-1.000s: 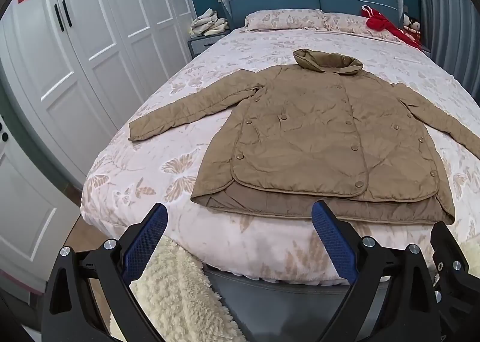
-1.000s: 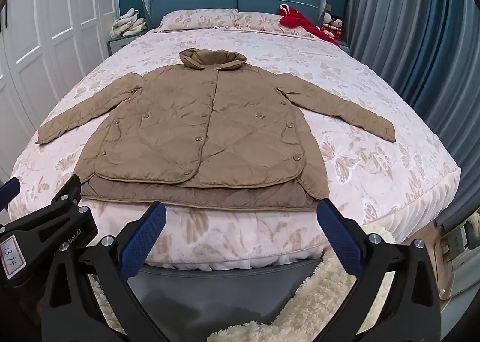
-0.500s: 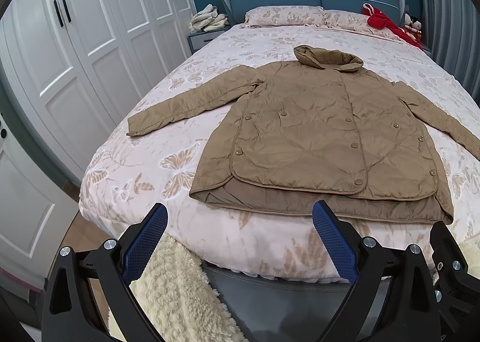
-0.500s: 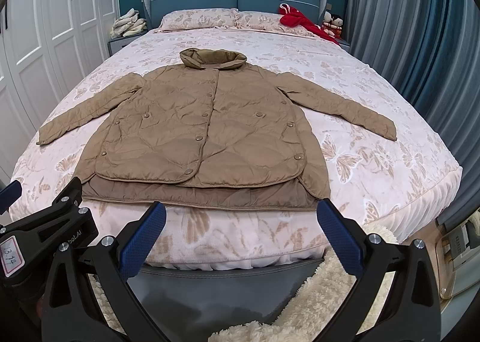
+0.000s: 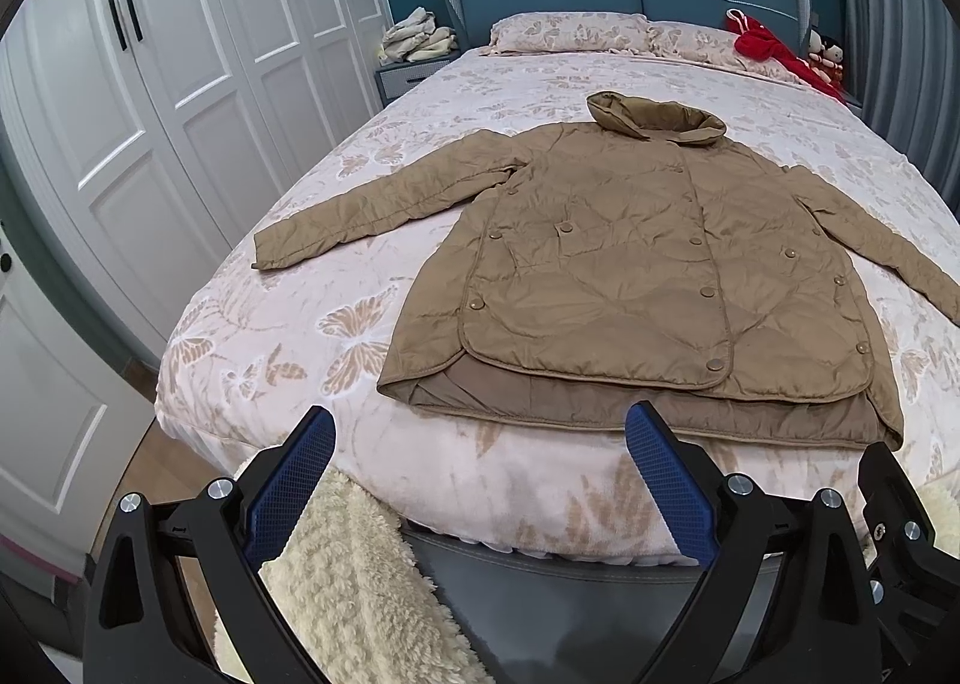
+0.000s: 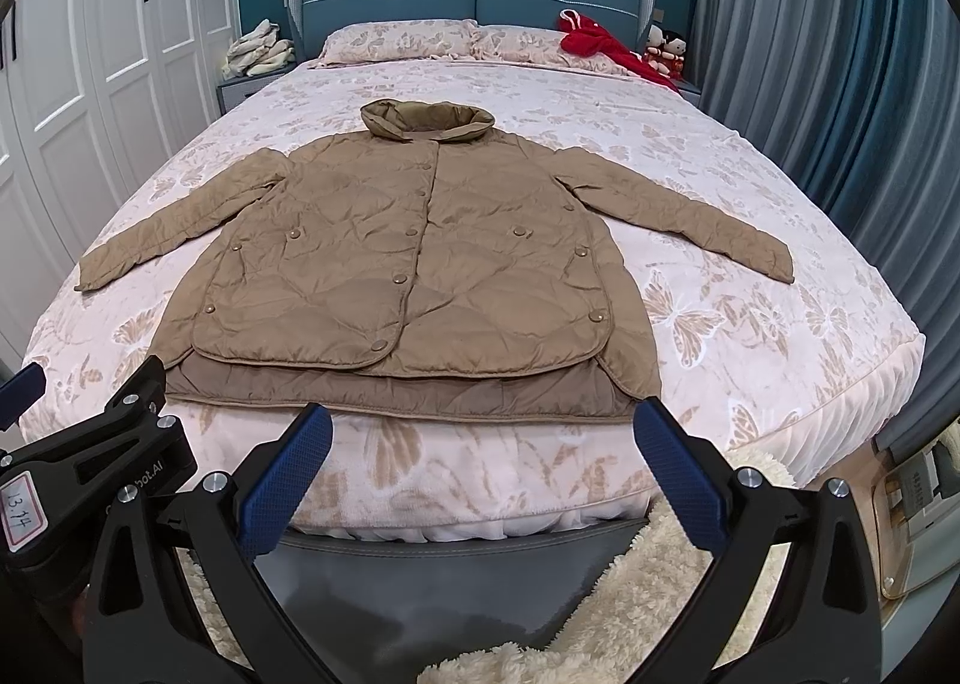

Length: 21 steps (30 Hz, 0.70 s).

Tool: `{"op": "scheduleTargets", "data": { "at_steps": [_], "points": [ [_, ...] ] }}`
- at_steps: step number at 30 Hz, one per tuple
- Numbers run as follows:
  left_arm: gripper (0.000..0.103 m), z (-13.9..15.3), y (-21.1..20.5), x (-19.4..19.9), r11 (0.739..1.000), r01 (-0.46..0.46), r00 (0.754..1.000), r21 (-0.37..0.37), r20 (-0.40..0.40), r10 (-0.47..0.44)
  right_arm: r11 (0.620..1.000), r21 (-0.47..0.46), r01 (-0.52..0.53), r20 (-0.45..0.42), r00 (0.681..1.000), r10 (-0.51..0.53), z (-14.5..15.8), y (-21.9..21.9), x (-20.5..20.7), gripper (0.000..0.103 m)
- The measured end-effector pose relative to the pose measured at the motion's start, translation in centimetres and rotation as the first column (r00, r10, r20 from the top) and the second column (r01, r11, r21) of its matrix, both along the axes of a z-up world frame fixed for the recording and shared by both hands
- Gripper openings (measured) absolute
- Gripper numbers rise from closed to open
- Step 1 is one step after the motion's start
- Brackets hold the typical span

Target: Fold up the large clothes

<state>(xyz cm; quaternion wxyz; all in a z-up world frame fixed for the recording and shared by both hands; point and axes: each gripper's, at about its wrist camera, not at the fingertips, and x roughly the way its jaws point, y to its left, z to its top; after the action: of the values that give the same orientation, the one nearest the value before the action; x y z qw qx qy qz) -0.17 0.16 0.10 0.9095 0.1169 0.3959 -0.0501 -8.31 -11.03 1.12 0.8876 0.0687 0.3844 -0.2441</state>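
Your view has crept slightly closer to the bed (image 5: 252, 384) over the last second; nothing else changed. The jacket (image 6: 408, 276) lies flat, mid-frame, sleeves spread. Your left gripper (image 5: 480, 486) and right gripper (image 6: 480, 480) gape wide, holding nothing, so folding hasn't started.

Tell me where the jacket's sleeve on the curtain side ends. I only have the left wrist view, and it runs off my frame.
Observer: In the right wrist view that sleeve lies flat and straight, and its cuff stops short of the bed edge.
Operator: Report the right gripper's jaws.
Observer: The right gripper is open and empty, hovering off the foot of the bed, just short of the jacket hem.
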Motion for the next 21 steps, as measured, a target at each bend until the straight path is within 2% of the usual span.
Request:
{"op": "scheduleTargets", "data": {
  "at_steps": [21],
  "points": [
    [0.095, 0.06, 0.04, -0.03, 1.000, 0.000, 1.000, -0.010, -0.003, 0.000, 1.000, 0.007, -0.001, 0.006, 1.000, 0.001, 0.05, 0.12, 0.13, 0.098]
  ]
}}
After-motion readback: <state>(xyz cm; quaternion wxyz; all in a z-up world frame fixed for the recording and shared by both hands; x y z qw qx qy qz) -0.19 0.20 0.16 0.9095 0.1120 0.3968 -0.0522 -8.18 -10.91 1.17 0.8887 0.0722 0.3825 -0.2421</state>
